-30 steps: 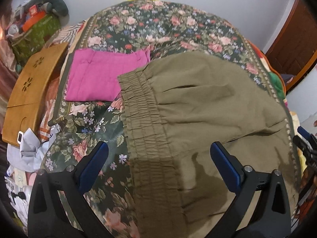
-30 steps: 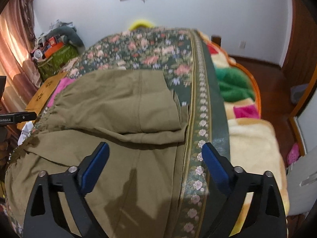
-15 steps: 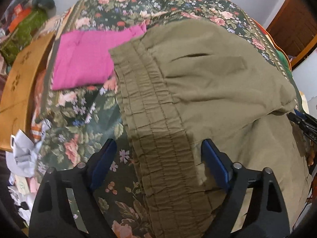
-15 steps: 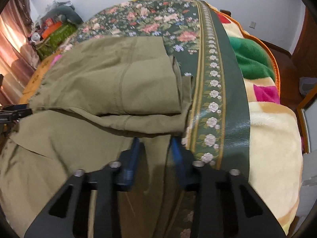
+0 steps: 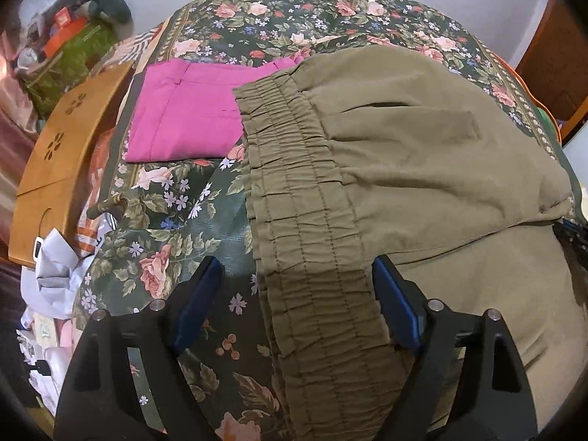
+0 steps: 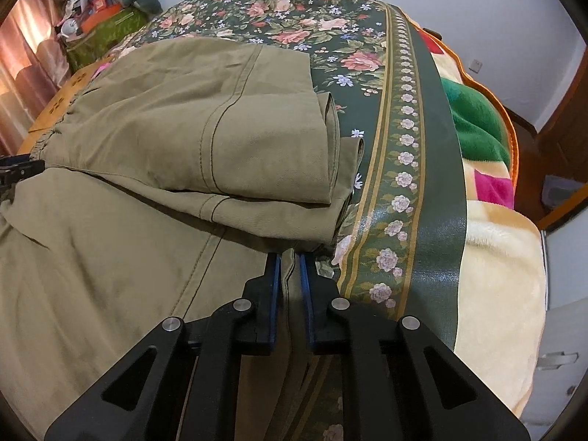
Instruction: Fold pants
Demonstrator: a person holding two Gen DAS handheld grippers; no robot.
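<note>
Nearest us, the right tongs are pinching down, blue pads nearly together on the near edge of the olive pants, just below the folded-over leg; they look clenched on that cloth. Over at the waistband, the left tongs are spread wide, straddling the elastic, gripping nothing. The pants themselves are lying across the floral bedspread, part-folded, one leg doubled back on top of the rest. That fabric is looking soft and floppy, fairly light, a woven cotton that will sag and crease rather than hold shape, so I'd say take it by the thick gathered waistband and the stitched hem edges, where there's bulk to bite. Just beyond the waistband, a folded pink garment is sitting flat. Farther still, off the bedspread's far side, a wooden board.
</note>
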